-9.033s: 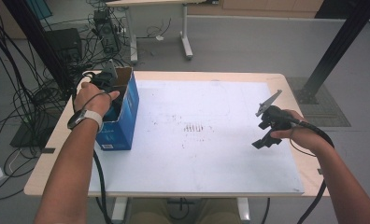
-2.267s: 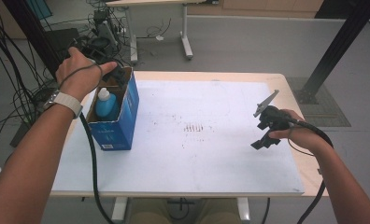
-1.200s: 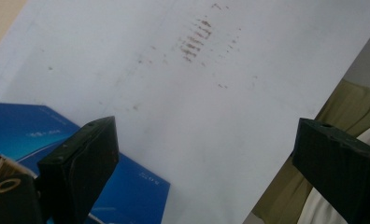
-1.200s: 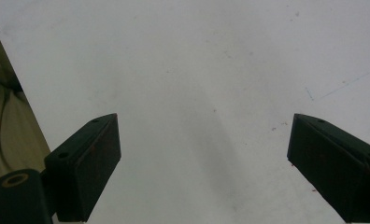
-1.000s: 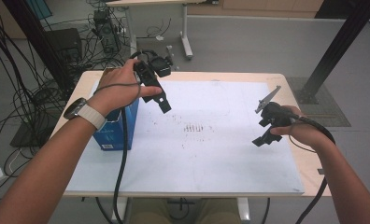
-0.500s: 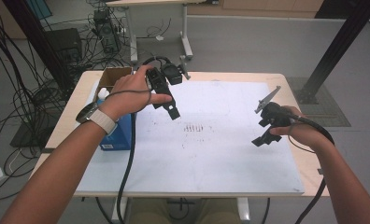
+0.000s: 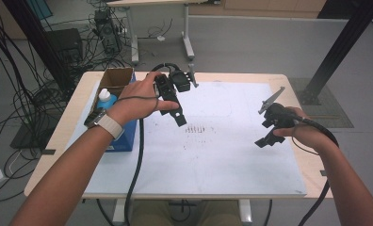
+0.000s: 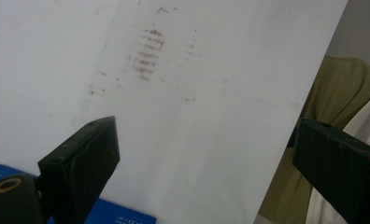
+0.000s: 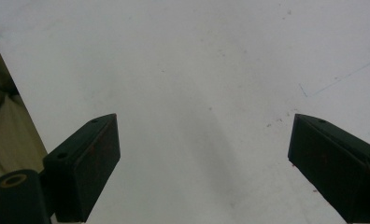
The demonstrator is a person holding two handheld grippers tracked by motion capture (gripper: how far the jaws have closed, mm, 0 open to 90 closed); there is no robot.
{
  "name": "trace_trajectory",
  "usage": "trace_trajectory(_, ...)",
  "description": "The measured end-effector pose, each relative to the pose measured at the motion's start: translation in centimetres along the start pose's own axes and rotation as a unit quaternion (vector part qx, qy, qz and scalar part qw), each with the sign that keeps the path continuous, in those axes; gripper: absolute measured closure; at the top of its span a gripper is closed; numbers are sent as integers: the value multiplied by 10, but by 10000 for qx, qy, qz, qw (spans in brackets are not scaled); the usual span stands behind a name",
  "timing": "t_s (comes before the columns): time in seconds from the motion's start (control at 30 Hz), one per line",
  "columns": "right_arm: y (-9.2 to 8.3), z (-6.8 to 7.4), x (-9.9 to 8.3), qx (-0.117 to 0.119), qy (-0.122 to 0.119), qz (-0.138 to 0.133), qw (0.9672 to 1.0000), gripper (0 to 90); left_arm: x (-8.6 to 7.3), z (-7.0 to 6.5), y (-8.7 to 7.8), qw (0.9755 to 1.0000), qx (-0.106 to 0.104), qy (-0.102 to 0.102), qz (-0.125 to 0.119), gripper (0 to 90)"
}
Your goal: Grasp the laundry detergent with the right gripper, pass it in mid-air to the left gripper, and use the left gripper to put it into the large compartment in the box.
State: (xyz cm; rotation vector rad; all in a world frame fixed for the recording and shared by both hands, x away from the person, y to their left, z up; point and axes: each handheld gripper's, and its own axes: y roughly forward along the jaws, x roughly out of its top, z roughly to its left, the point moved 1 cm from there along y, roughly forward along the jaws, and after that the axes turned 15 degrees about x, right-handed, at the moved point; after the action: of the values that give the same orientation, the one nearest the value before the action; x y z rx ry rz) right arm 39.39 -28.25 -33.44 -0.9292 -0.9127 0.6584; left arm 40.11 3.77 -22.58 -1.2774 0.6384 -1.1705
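Over the counter's middle now: left tongs point(image 7: 175, 110) came away from the blue box point(image 7: 128, 136) at 9 o'clock, wide and empty. Bottle point(image 7: 107, 98) sits inside. Right tongs point(image 7: 269, 129) hover wide at 3.

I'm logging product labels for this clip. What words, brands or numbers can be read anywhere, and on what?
Blue box: white print along its edge in the left gripper view, too small and blurred to read.
Bottle in the box: no label legible.
White sheet: only reddish smudges and faint lines, no writing.
Nothing else bears readable text.
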Motion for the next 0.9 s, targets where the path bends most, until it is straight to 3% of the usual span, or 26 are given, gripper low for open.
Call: trace_trajectory(0.9,1,-3,2,-43,-12,-60,10000,89,3,-6,13,10000,-6,47,-42,76)
